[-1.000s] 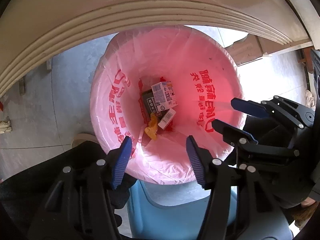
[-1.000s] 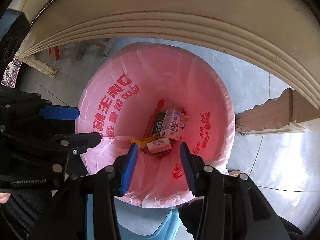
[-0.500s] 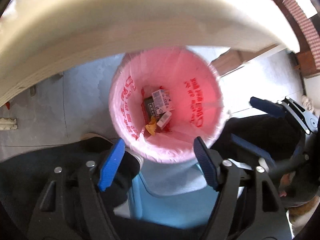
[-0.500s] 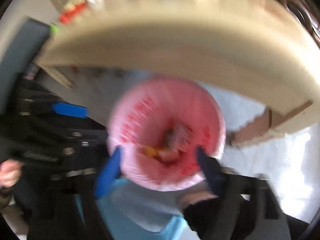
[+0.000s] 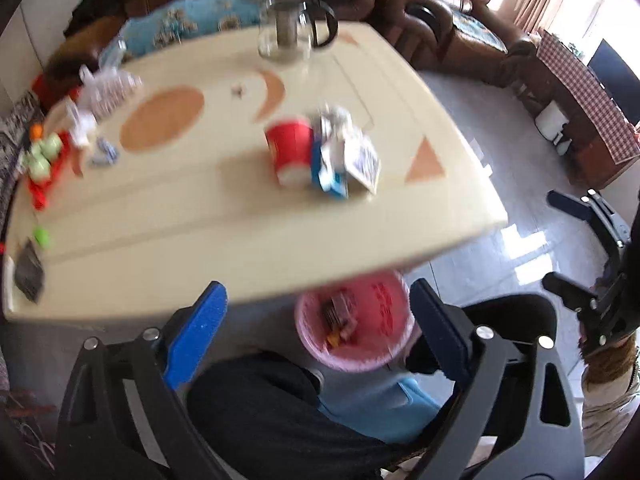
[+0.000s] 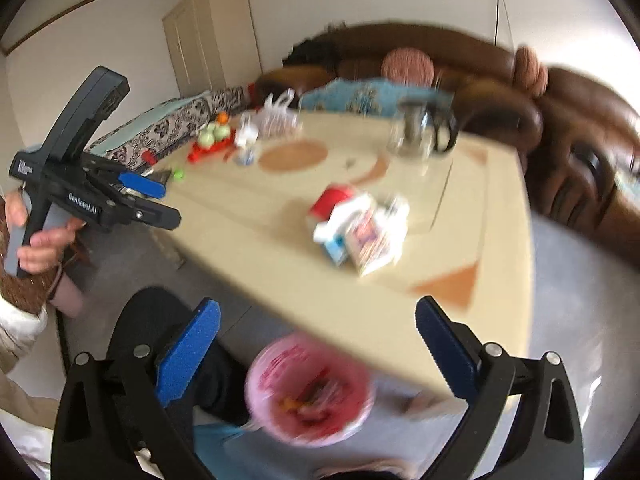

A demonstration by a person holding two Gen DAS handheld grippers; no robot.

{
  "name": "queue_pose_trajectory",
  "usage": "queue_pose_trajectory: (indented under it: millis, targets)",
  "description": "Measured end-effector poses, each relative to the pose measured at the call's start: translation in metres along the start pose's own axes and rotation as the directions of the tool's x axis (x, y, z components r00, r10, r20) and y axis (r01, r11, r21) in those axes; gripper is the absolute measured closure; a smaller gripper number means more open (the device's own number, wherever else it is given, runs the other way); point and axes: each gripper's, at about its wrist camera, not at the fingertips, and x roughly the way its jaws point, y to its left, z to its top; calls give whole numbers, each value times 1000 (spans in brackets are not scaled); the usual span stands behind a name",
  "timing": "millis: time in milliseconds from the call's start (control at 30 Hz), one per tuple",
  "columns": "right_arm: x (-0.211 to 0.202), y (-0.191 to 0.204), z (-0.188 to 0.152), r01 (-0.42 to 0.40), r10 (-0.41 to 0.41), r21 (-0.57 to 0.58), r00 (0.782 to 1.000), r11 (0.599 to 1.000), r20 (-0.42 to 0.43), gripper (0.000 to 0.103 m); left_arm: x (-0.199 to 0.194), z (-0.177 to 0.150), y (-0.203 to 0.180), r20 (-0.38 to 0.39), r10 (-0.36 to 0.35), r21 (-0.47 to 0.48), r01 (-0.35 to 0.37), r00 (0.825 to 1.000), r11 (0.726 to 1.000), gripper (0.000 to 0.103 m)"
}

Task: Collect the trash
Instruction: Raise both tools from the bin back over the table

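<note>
"Where is the trash?"

"A red paper cup point(image 5: 289, 151) lies tipped on the cream table point(image 5: 192, 216), touching some blue-and-white cartons point(image 5: 347, 160) near the table's front edge. More scraps sit in the pink-lined bin point(image 5: 356, 330) on the floor below that edge."

"And the grippers?"

"The left gripper point(image 5: 316, 338) and the right gripper point(image 6: 318, 354) both hang above the bin, fingers spread wide, gripping nothing. A glass jug point(image 5: 286, 34) stands at the table's far side."
</note>
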Motion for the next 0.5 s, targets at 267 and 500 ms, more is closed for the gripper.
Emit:
queue_pose_trajectory:
  millis: [267,500]
  targets:
    - [-24,-30,66,52,-42,-112,995,992,90,7,-11,71,6,22,30,-8,-29,999,1000,12]
    - [-10,-53,92,28,-15,-140,995,990,95,7,24,105,13,-44,53,-10,-53,998,999,12]
